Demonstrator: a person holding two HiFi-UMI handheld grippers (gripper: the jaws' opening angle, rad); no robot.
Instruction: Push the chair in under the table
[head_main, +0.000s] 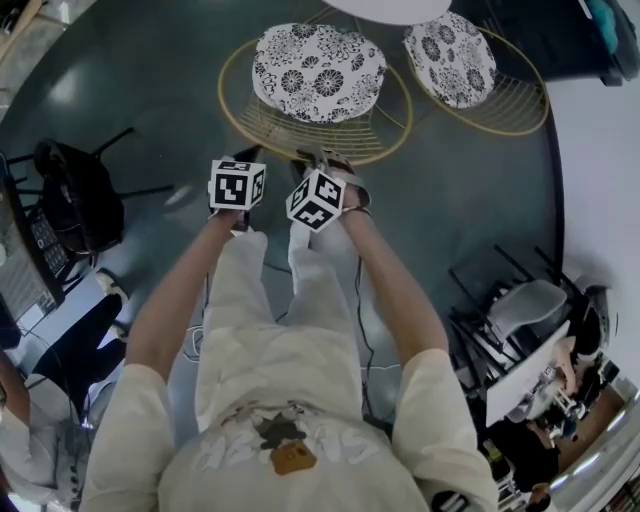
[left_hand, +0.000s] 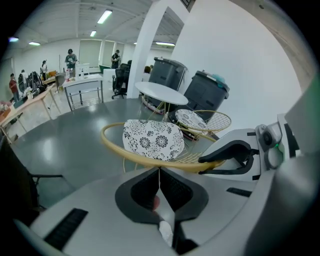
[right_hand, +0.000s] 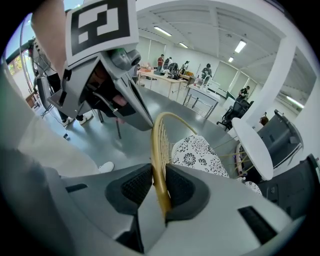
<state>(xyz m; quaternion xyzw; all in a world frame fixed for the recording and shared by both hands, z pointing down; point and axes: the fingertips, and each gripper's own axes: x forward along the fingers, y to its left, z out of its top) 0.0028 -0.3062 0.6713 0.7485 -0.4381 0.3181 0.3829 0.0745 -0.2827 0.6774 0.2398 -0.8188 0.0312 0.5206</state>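
Gold wire round chair with black-and-white floral cushion (head_main: 318, 72) stands on grey floor (head_main: 130, 70), just short of white round table (head_main: 390, 8) — seat not yet under top. Right gripper (right_hand: 159, 187) clenched on chair's gold rim (right_hand: 160, 145). Left gripper (left_hand: 160, 182) jaws pressed together, nothing between, rim just beyond tips. Best push, probably: straight toward table, steady grip so light frame doesn't tip — steer clear of second matching chair (head_main: 452, 58) alongside.

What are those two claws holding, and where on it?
The right gripper clamps the chair's gold rim, on its near side. The left gripper is shut just short of that rim, gripping nothing visible.
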